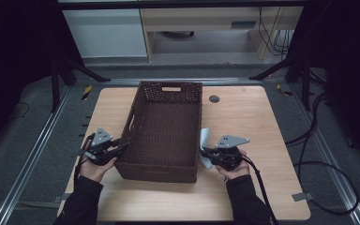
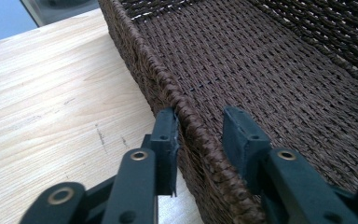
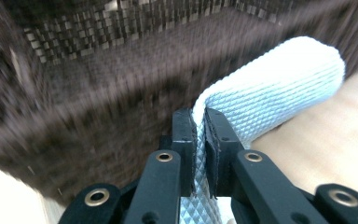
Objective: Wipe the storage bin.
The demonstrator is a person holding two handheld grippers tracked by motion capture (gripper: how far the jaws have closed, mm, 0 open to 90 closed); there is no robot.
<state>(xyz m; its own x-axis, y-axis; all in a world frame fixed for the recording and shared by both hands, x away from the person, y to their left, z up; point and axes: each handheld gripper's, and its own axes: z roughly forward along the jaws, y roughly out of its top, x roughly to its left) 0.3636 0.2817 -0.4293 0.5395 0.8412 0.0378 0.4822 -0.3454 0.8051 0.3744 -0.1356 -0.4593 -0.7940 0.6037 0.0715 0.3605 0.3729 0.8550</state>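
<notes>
The basket (image 1: 165, 131) sits mid-table (image 1: 243, 117). At its 8 o'clock corner the left gripper (image 2: 199, 128) straddles the rim, one jaw outside touching the weave, the other inside and clear of it, so nothing is pinched. At 4 o'clock the right gripper (image 3: 199, 126) is clamped tight on a pale cloth (image 3: 270, 88) beside the basket wall

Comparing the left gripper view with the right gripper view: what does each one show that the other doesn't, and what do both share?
Left gripper view alone: the left gripper straddling the basket rim, one of its fingers outside, the other inside, and the basket's woven floor.
Right gripper view alone: the right gripper shut on a pale blue textured cloth.
Both: brown wicker and the wooden table.
</notes>
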